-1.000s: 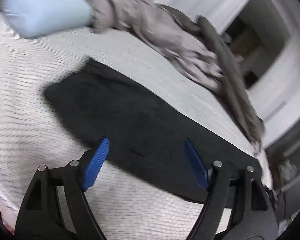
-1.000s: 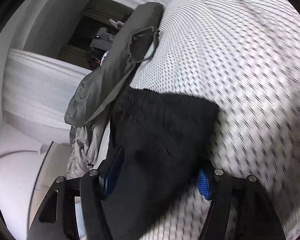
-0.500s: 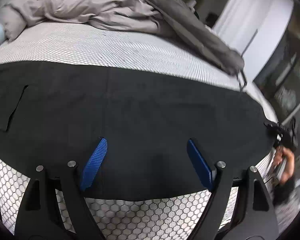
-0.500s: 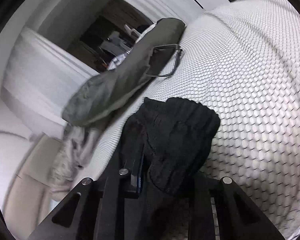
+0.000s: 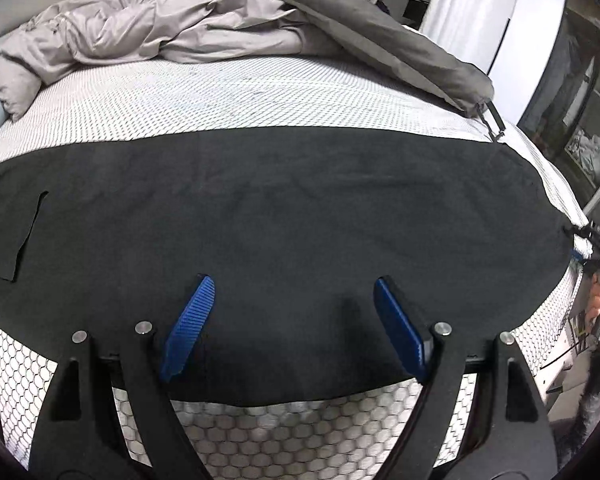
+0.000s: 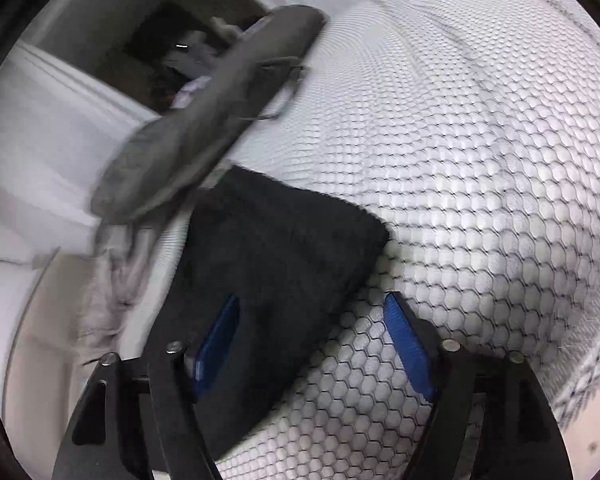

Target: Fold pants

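Black pants (image 5: 280,216) lie flat on the bed (image 5: 220,96) beneath the left hand-held gripper (image 5: 292,320), its jaws wide and empty. The right hand-held gripper (image 6: 312,344) is opening, pants end loose between its jaws.

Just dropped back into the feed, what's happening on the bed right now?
A person with two handheld grippers is folding black pants spread lengthwise on the white honeycomb-pattern mattress. The left gripper hovers open over the near edge, gripping nothing. The right gripper is opening over the ribbed cuff end, pads clear of the fabric.
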Available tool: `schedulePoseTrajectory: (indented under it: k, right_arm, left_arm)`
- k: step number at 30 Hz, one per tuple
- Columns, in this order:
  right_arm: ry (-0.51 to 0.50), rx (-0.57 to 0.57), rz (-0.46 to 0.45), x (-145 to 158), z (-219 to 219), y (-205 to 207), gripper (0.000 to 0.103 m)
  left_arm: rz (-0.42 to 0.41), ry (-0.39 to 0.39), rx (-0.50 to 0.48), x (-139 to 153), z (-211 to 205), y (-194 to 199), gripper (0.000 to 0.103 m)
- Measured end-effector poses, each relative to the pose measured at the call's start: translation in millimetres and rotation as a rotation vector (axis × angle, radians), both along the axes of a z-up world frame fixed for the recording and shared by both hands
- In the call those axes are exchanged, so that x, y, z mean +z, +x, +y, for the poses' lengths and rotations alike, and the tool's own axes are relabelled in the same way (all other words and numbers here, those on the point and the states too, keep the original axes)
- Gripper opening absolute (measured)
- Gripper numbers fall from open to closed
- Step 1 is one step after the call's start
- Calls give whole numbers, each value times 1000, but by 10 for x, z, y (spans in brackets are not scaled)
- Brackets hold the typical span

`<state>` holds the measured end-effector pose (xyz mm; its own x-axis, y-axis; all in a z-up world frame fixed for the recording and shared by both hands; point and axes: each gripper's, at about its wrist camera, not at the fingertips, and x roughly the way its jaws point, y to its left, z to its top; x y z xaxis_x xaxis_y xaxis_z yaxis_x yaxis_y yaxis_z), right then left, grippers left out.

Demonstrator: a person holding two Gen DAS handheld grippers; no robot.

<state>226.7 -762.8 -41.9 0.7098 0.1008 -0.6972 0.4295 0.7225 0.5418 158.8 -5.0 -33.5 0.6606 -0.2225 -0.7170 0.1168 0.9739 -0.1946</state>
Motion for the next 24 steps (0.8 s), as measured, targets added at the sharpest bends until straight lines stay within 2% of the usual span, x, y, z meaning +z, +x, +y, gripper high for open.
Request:
schedulePoseTrajectory:
  k: [3,5,8,11,13,15,17,19,20,24]
  right_arm:
    - [-284,-42,-25,435,233,-78,66]
    - [-354,13,-72,634,423,-109,69]
    - [-426,165,-96,778,865,10,80]
    - [-488,397,-55,682,1456,245,87]
    - [-528,544,-14,535,1893,447,87]
    - [-570,672,24,304,2244,585,87]
    - [-657,741,105,68,2462,736,87]
    - [-752,737,104,-44,2422,711,88]
    - [-780,693,107,-27,2303,703,88]
    - [-893,411,214,-56,1690,708,91]
  left_arm:
    - [-9,10,-33,55,-120,22,80]
    - [-6,17,-59,84,-223,68,80]
    - [-6,55,-128,117,-455,186,80]
    - [19,91,-204,64,-726,327,80]
    - [73,106,-254,-53,-882,430,80]
    - [95,133,-240,-150,-924,532,83]
    - [119,113,-218,-166,-852,608,83]
    - [125,136,-171,-150,-693,637,83]
    - [125,158,-141,-155,-582,640,83]
    - [141,147,-86,-182,-185,634,83]
